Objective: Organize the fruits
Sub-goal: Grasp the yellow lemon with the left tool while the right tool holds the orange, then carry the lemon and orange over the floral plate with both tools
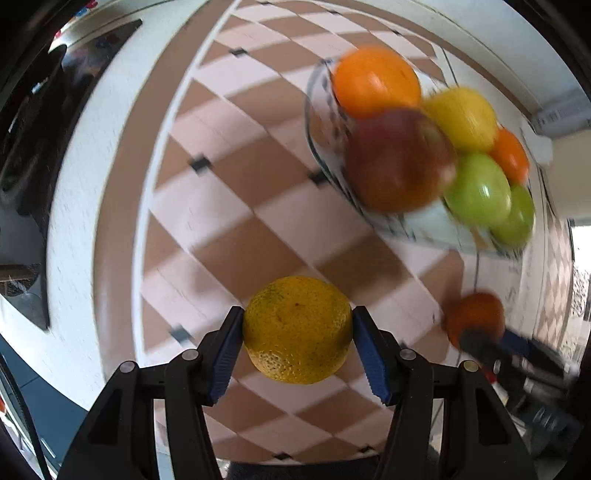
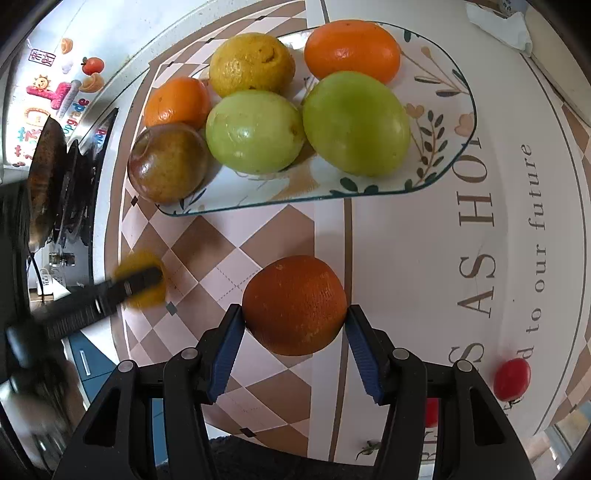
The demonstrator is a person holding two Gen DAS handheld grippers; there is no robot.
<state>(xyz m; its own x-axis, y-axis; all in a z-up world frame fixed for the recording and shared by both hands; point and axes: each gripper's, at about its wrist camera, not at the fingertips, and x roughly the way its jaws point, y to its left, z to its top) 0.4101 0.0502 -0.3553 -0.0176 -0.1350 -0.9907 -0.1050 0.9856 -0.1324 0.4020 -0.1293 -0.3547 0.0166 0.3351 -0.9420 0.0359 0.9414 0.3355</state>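
Observation:
My left gripper [image 1: 297, 334] is shut on a yellow-green citrus fruit [image 1: 297, 328] and holds it above the checkered cloth. My right gripper [image 2: 294, 325] is shut on a dark orange [image 2: 294, 304]; it also shows in the left wrist view [image 1: 475, 317]. A glass plate [image 2: 436, 122] with a leaf pattern lies ahead and holds two green fruits [image 2: 356, 122], two oranges [image 2: 352, 50], a lemon [image 2: 252, 66] and a brownish-red fruit [image 2: 168, 162]. The left gripper with its fruit [image 2: 142, 278] shows blurred at the left of the right wrist view. The plate appears upper right in the left wrist view [image 1: 321, 129].
A checkered tablecloth [image 2: 207, 258] with a white printed border [image 2: 480, 258] covers the table. Small red tomatoes [image 2: 511, 378] lie at the right near the front. A dark pan on a stove [image 2: 48, 177] stands at the left. A crumpled white tissue [image 2: 498, 26] is far right.

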